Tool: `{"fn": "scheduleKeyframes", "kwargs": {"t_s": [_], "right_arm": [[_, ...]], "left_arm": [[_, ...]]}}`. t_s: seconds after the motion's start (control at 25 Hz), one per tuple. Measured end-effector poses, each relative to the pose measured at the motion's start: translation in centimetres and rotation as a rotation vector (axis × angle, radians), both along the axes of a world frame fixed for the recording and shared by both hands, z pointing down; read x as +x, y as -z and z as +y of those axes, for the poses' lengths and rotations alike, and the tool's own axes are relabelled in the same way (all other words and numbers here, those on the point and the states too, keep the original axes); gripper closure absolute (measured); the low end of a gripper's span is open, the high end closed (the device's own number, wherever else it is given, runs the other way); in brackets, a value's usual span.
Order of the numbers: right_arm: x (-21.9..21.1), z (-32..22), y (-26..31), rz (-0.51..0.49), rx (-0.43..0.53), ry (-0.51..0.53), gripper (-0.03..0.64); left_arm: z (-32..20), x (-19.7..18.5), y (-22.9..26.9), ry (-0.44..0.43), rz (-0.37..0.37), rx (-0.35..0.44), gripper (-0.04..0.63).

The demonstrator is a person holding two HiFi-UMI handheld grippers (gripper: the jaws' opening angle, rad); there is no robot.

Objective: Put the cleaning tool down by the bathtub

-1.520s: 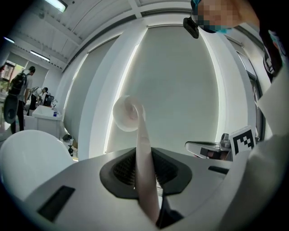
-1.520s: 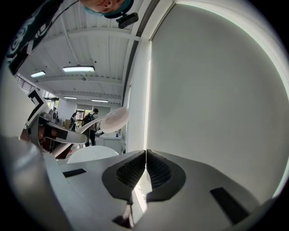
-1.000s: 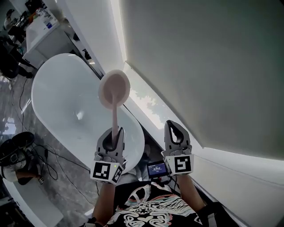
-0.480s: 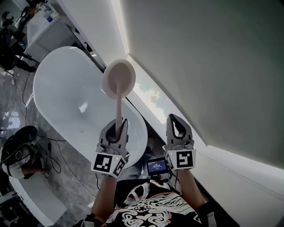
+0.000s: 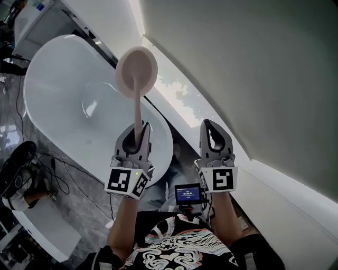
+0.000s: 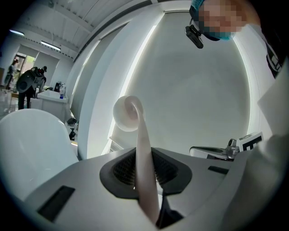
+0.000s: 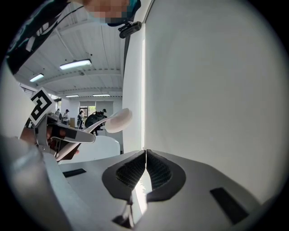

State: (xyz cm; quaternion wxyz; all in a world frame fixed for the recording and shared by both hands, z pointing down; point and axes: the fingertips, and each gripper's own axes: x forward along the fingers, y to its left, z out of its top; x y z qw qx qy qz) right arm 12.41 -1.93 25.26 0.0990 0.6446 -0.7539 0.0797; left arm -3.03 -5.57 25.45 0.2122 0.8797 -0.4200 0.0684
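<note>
The cleaning tool (image 5: 137,71) is a pale pink round pad on a long thin handle. My left gripper (image 5: 138,128) is shut on its handle, and the round head stands out over the white bathtub (image 5: 58,95). In the left gripper view the handle (image 6: 145,171) runs up between the jaws to the round head (image 6: 128,113). My right gripper (image 5: 212,127) is shut with nothing in it, to the right of the left one, near the wall. The right gripper view shows its jaws (image 7: 145,168) pressed together and the tool's head (image 7: 116,120) at the left.
A grey-white wall (image 5: 253,74) fills the right side, with a bright strip along its foot. Cables (image 5: 50,174) and dark gear lie on the marbled floor at the lower left. A white counter (image 5: 42,16) stands beyond the tub. People stand far off in the room (image 6: 29,83).
Both grippers have come down, and the tub and floor now sit higher and larger in the head view. The tool stays in the left gripper's hold; the right stays shut.
</note>
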Motion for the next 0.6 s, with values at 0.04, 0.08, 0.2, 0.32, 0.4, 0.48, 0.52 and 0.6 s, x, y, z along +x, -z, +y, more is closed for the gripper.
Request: {"fn": "scheduleKeyframes", "kwargs": {"t_s": [0.04, 0.08, 0.2, 0.32, 0.4, 0.48, 0.52, 0.6], "right_arm": [[0.0, -0.1, -0.7, -0.002, -0.005, 0.002, 0.591], [-0.1, -0.3, -1.4, -0.007, -0.007, 0.001, 0.591], [-0.2, -0.6, -3.4, -0.017, -0.013, 0.008, 0.591], [-0.3, -0.5, -5.7, 0.001, -0.035, 0.038, 0.591], [-0.4, -0.5, -6.6, 0.003, -0.04, 0.053, 0.591], [-0.4, -0.4, -7.6, 0.003, -0.047, 0.061, 0.591], [-0.3, -0.4, -8.2, 0.003, -0.052, 0.063, 0.591], [-0.2, -0.3, -9.3, 0.001, -0.069, 0.064, 0.591]], "left_arm": [[-0.1, 0.0, -0.8, 0.007, 0.001, -0.009, 0.52], [-0.2, 0.0, -1.6, 0.014, 0.003, -0.015, 0.522], [-0.2, 0.3, -4.0, 0.036, 0.008, -0.042, 0.52], [0.1, 0.8, -6.1, 0.05, 0.017, -0.074, 0.52], [0.3, 1.2, -7.3, 0.059, 0.026, -0.09, 0.52], [0.4, 1.7, -8.5, 0.064, 0.036, -0.109, 0.52], [0.3, 2.0, -9.1, 0.066, 0.038, -0.121, 0.52], [0.2, 2.4, -10.4, 0.075, 0.047, -0.142, 0.52]]}}
